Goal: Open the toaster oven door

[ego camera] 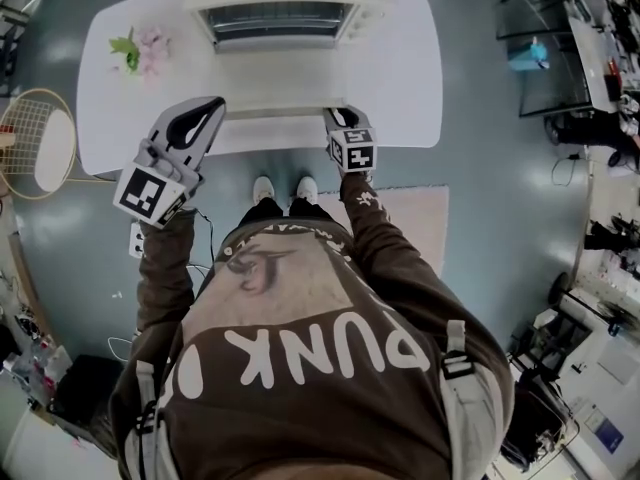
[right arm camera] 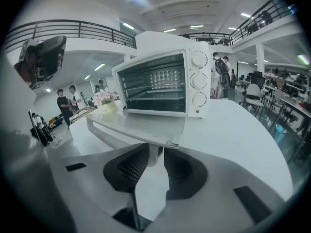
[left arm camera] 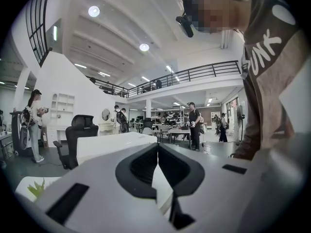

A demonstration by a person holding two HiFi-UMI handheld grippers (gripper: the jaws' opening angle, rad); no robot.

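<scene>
A cream toaster oven (ego camera: 285, 8) stands at the back of the white table (ego camera: 405, 98). Its glass door (ego camera: 285, 73) lies folded down flat toward me, so the racks inside (right arm camera: 155, 84) show. My right gripper (ego camera: 345, 120) is at the right end of the door handle (ego camera: 280, 111). In the right gripper view, the gripper (right arm camera: 154, 152) is shut on the handle's (right arm camera: 107, 137) end post. My left gripper (ego camera: 207, 110) hangs raised over the table's front left, tilted upward. Its jaws (left arm camera: 158, 152) meet with nothing between them.
A small pot of pink flowers (ego camera: 140, 50) sits on the table left of the oven. A badminton racket (ego camera: 35, 143) leans at the far left, and a pale rug (ego camera: 420, 218) lies under my feet. Behind me are an office chair (left arm camera: 77, 135), desks and several people.
</scene>
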